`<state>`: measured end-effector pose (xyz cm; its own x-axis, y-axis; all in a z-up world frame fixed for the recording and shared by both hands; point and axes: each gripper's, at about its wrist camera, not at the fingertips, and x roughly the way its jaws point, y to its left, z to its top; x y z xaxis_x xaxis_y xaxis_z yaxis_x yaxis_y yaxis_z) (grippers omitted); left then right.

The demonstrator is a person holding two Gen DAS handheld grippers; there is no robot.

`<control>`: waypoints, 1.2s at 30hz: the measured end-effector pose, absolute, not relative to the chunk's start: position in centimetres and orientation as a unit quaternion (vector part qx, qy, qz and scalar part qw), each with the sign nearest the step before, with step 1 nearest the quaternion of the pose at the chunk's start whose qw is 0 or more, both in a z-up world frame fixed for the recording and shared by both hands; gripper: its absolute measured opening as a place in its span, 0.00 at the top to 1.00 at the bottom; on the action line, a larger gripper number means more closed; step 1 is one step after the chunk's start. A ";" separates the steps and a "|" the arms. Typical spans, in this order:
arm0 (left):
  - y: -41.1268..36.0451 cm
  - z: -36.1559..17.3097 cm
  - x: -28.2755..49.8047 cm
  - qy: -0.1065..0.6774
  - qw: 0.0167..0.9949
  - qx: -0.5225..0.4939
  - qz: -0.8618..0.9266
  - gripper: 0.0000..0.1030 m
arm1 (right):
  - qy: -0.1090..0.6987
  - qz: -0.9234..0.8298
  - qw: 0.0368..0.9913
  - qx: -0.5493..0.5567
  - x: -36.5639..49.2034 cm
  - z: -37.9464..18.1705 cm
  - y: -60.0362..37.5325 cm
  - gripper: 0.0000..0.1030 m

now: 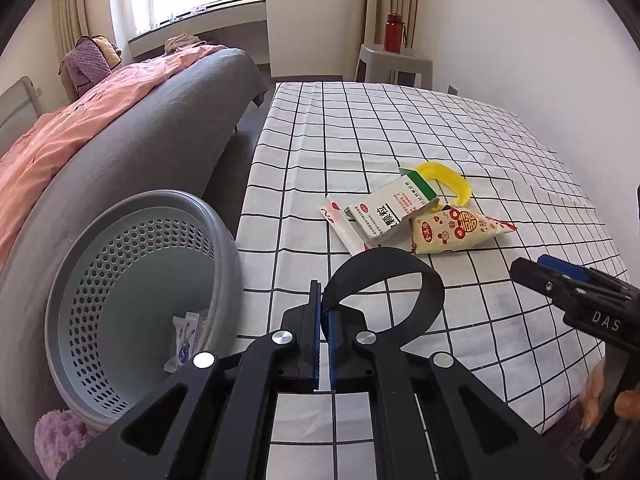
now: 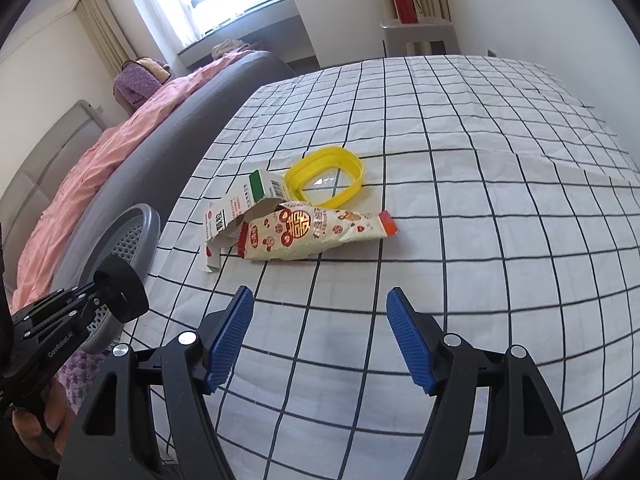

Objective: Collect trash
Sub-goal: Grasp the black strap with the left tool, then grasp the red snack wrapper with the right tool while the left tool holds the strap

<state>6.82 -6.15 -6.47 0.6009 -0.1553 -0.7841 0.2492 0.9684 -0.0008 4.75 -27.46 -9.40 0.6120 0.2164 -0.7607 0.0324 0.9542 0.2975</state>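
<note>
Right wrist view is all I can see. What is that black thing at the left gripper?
Observer: A black strap loop. The left gripper has its fingers shut on one end of it.
Operator: Is anything in the basket yet?
Observer: Yes, the grey basket has a white packet lying at its bottom.
Operator: Any trash hidden behind the box?
Observer: A white-and-red strip lies on the cloth against the box.

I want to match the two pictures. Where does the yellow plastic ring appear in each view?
Left wrist view: the yellow plastic ring lies right of centre, partly hidden behind the white carton.
Right wrist view: the ring lies just above centre, fully visible, behind the carton and the snack wrapper.
Shared landmark: the red bottle on the stool.
</note>
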 end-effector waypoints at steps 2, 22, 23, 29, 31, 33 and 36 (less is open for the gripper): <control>-6.0 -6.3 6.8 0.430 0.894 0.052 -0.114 0.97 | 0.440 0.060 0.887 0.127 5.6 -9.2 -27.9 0.34; -6.1 -6.0 8.8 0.433 0.895 0.050 -0.093 0.97 | 0.469 0.215 0.856 0.038 13.1 -10.0 -27.1 0.26; -6.1 -6.0 8.9 0.433 0.895 0.049 -0.092 0.97 | 0.473 0.217 0.853 0.035 13.3 -10.2 -27.0 0.26; -5.7 -5.9 9.3 0.432 0.896 0.046 -0.088 0.97 | 0.496 0.238 0.835 0.019 14.3 -11.2 -25.9 0.26; -5.6 -5.8 9.3 0.431 0.897 0.045 -0.087 0.97 | 0.503 0.245 0.829 0.023 14.2 -11.5 -25.7 0.26; -5.5 -5.7 9.2 0.429 0.898 0.044 -0.086 0.97 | 0.505 0.250 0.826 0.026 13.8 -11.4 -25.4 0.26; -5.3 -5.6 9.2 0.429 0.898 0.040 -0.085 0.97 | 0.505 0.253 0.825 0.028 12.8 -11.1 -25.1 0.26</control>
<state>9.18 -5.29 -5.61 0.6174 -0.1177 -0.7778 0.1872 0.9823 -0.0001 12.85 -25.09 -11.14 0.3617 0.4463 -0.8185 -0.3898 0.8700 0.3021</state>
